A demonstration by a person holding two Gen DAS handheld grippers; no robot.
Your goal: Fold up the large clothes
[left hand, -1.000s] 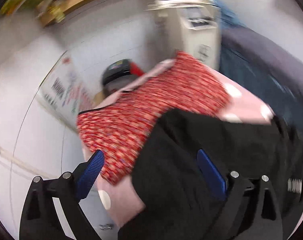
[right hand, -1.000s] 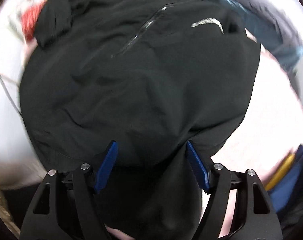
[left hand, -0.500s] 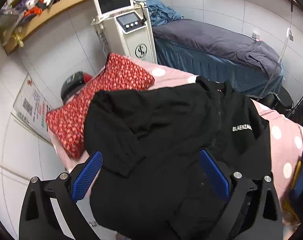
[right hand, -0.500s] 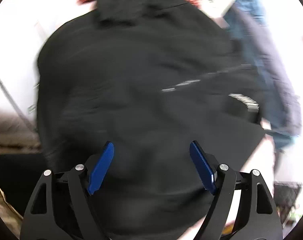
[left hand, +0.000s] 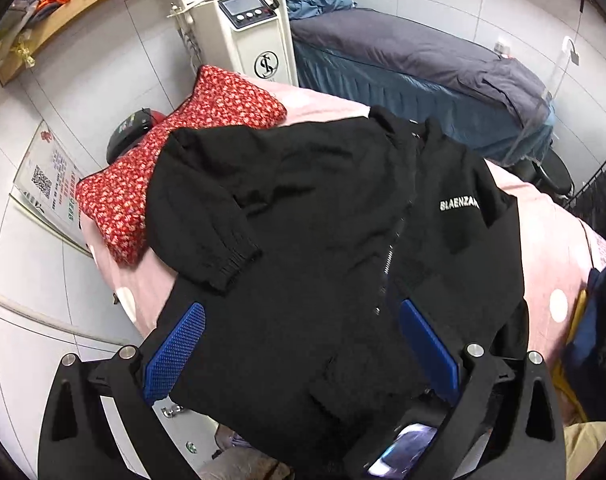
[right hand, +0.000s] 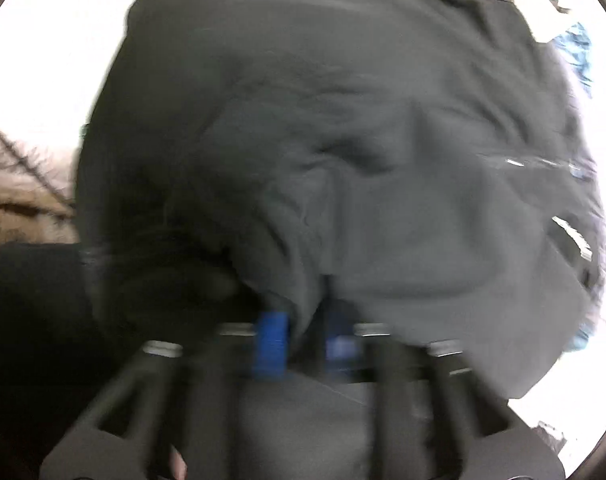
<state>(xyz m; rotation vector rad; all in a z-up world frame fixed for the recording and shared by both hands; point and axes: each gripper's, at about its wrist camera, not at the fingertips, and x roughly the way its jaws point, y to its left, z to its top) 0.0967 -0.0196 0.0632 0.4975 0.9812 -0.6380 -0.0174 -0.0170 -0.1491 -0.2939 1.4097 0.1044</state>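
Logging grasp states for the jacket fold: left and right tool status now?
Left tool: open, jaws wide over the black jacket, gripping nothing.
Right tool: closed on a fold of the jacket; view blurred.

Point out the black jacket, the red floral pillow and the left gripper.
black jacket [left hand: 323,240]: left wrist view, on the chest panel beside the zipper.
red floral pillow [left hand: 223,100]: left wrist view, on its upper end near the white machine.
left gripper [left hand: 299,352]: left wrist view, midway between the blue pads, jaws wide apart.
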